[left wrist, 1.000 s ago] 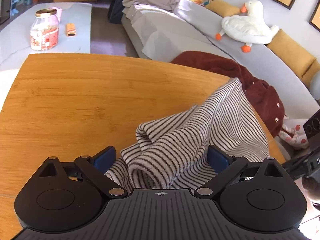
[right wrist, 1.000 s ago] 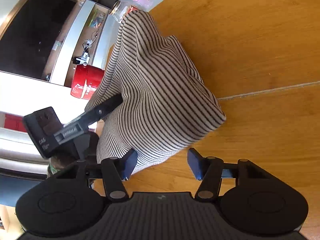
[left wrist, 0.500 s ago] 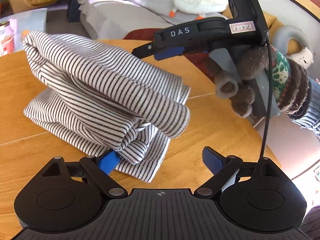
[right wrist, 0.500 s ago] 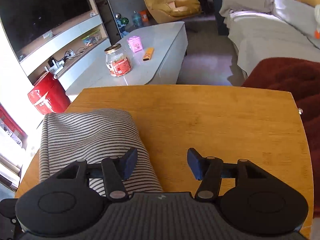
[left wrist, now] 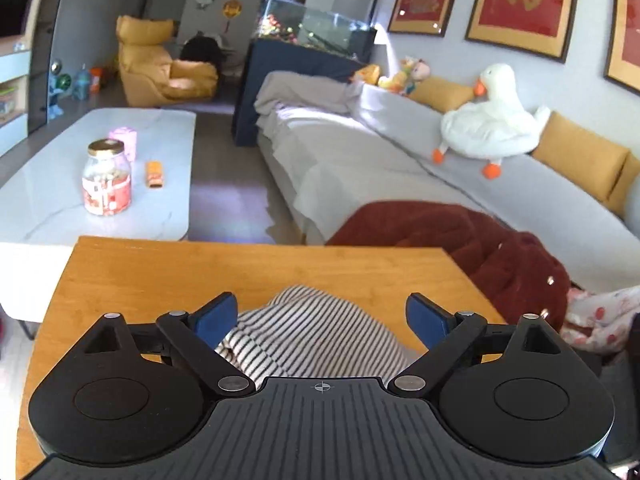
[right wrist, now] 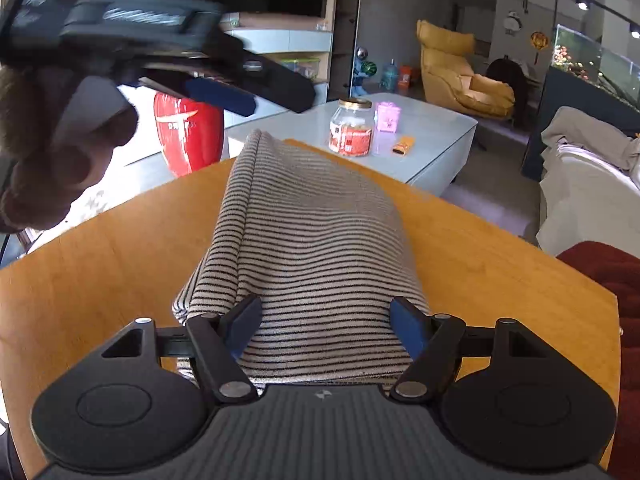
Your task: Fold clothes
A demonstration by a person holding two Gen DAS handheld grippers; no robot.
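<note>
A folded black-and-white striped garment (right wrist: pixel 312 248) lies on the wooden table (right wrist: pixel 500 264). In the left wrist view it (left wrist: pixel 316 336) lies low between the fingers. My left gripper (left wrist: pixel 322 316) is open and raised above the garment; it also shows in the right wrist view (right wrist: pixel 224 92) at the upper left, held in a gloved hand. My right gripper (right wrist: pixel 326 322) is open, with its blue fingers on either side of the garment's near end, not closed on it.
A white coffee table (left wrist: pixel 52 192) with a jar (left wrist: pixel 106 178), a pink box and an orange bar stands beyond the table. A grey sofa (left wrist: pixel 360 160) holds a duck toy (left wrist: pixel 488 124). A dark red blanket (left wrist: pixel 480 248) lies at the table's right edge.
Both grippers let go of the striped garment and pulled back. The garment settled into a folded pile on the table. The left gripper rose and now looks over the room.
</note>
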